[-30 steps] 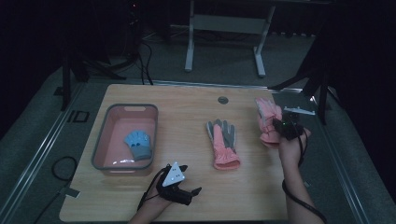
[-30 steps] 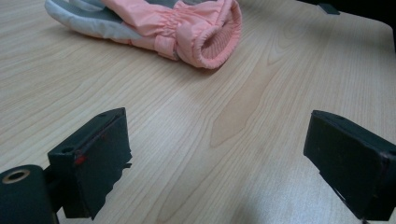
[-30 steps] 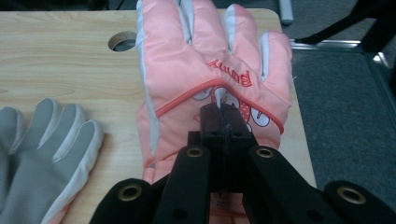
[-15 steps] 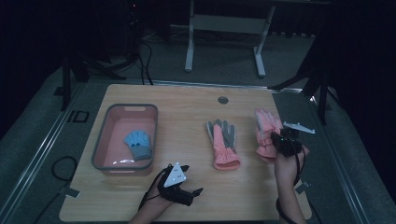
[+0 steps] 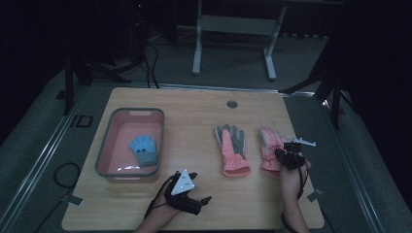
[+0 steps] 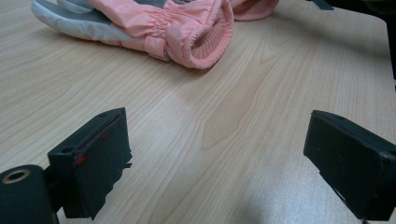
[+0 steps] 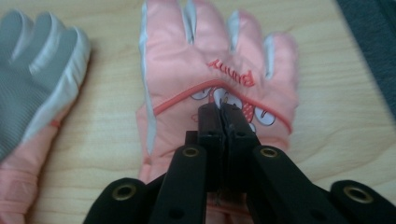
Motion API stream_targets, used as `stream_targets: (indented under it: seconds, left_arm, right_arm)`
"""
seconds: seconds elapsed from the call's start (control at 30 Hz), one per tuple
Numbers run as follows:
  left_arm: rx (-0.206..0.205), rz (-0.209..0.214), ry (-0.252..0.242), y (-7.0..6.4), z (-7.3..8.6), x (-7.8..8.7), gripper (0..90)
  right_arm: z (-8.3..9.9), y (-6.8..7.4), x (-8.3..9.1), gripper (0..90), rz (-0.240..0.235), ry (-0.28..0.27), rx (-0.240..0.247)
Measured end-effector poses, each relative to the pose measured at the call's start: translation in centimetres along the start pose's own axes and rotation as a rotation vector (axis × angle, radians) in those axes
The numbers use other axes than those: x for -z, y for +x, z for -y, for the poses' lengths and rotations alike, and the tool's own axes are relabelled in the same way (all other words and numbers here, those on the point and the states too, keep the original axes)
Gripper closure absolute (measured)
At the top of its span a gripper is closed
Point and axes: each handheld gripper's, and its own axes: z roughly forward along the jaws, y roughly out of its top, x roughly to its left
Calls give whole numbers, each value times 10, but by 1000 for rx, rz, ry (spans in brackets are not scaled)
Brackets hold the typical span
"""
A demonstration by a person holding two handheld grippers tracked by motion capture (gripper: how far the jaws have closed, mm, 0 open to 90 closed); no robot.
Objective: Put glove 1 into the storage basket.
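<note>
Two pink gloves lie on the wooden table [image 5: 194,116]. The middle one [image 5: 232,148] [image 7: 37,70] is grey palm up, its cuff [image 6: 205,39] facing my left gripper. The other pink glove [image 5: 268,145] [image 7: 187,60] lies back up beside it, with red lettering. My right gripper [image 5: 286,156] [image 7: 223,109] is shut on this glove's back near the cuff. My left gripper [image 5: 200,187] [image 6: 219,154] rests open low over the table's near edge, with bare wood between its jaws. A small blue glove [image 5: 144,149] lies in the pink bin [image 5: 104,145].
The grey-rimmed bin stands at the table's left. A round cable hole [image 5: 231,104] sits near the far edge. A metal stand [image 5: 233,24] is on the floor behind, with cables [image 5: 63,170] at the left. The table's right edge is close to the right gripper.
My right gripper has drawn back toward the near edge, and the right pink glove has come with it. The left gripper has stayed put.
</note>
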Motion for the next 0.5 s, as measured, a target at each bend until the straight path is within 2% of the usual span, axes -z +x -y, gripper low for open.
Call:
stream_targets:
  seconds: [0.1, 0.17, 0.27, 0.33, 0.4, 0.43, 0.5]
  left_arm:
    - [-1, 1, 4, 0, 0, 0, 73]
    - [-1, 2, 5, 0, 0, 0, 73]
    - [0, 4, 8, 0, 1, -1, 73]
    - [1, 3, 8, 0, 1, -1, 73]
    - [6, 4, 5, 0, 0, -1, 73]
    - [6, 3, 4, 0, 0, -1, 73]
    - [7, 5, 4, 0, 0, -1, 73]
  right_arm:
    - [1, 0, 0, 821, -9, -3, 21]
    - [-3, -3, 5, 771, -39, -17, 46]
    - [-11, -7, 17, 704, -64, -55, 142]
    - [-19, -16, 25, 679, -121, -70, 172]
    - [-25, -25, 31, 650, -131, -70, 206]
    - [-27, -30, 33, 647, -169, -74, 213]
    - [-29, -35, 35, 627, -194, -63, 266]
